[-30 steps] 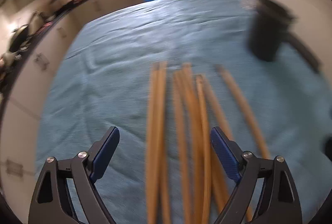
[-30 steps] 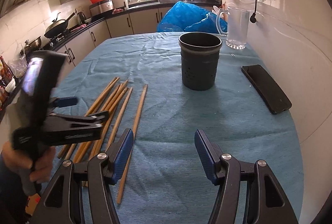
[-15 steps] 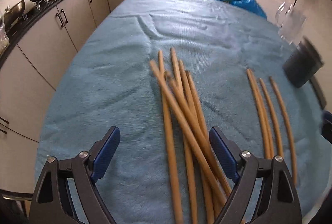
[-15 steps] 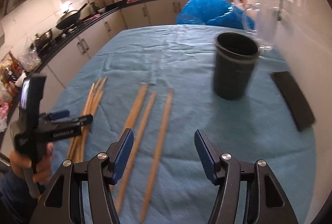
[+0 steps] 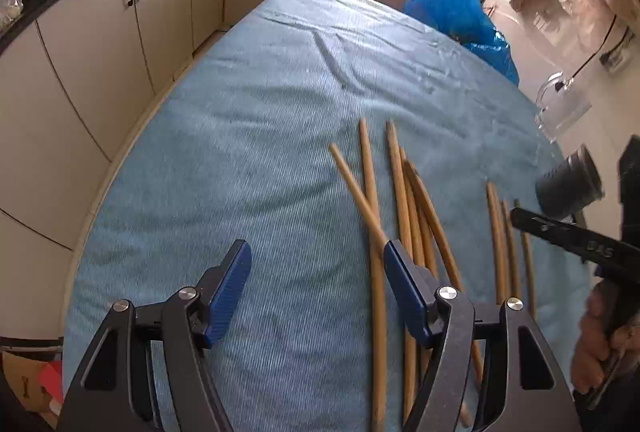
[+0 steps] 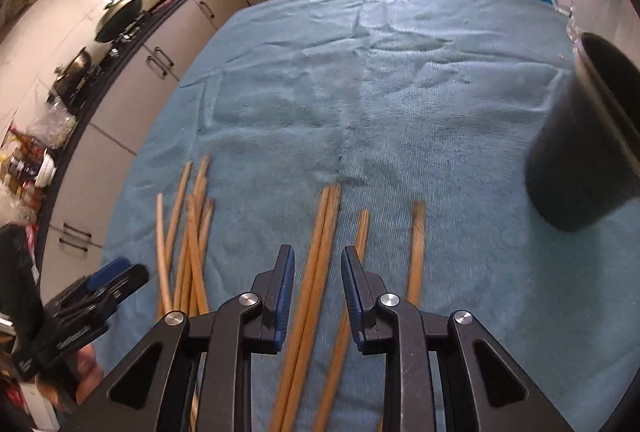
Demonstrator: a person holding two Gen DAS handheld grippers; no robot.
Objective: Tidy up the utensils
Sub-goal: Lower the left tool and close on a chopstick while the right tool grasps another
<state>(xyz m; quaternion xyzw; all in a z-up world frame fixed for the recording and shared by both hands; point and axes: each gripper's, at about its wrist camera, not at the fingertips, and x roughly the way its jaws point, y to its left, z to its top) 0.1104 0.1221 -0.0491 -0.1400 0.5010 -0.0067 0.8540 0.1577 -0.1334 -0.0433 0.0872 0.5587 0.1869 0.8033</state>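
Note:
Wooden chopsticks lie on the blue cloth in two groups. The crossed pile [image 5: 408, 200] [image 6: 188, 252] lies by my left gripper [image 5: 316, 272], whose jaws are closing. One stick of the pile runs just inside its right pad, and bare cloth fills the rest of the gap. My right gripper [image 6: 319, 272] hovers over the other group. Its jaws are closing around a pair of chopsticks [image 6: 320, 232] without pressing on them. Two single sticks [image 6: 416, 252] lie just right of it. The black utensil holder [image 6: 580, 152] [image 5: 568, 184] stands at the right.
A glass jug [image 5: 560, 108] and a blue plastic bag [image 5: 456, 16] sit at the table's far right end. Kitchen cabinets [image 5: 120, 32] run along the left past the table edge. A hand [image 5: 600, 344] holds the right gripper's handle near the sticks.
Both grippers have narrowed. The right one swung left and down over the paired chopsticks. The left one shifted left and rolled, so the pile now lies by its right finger.

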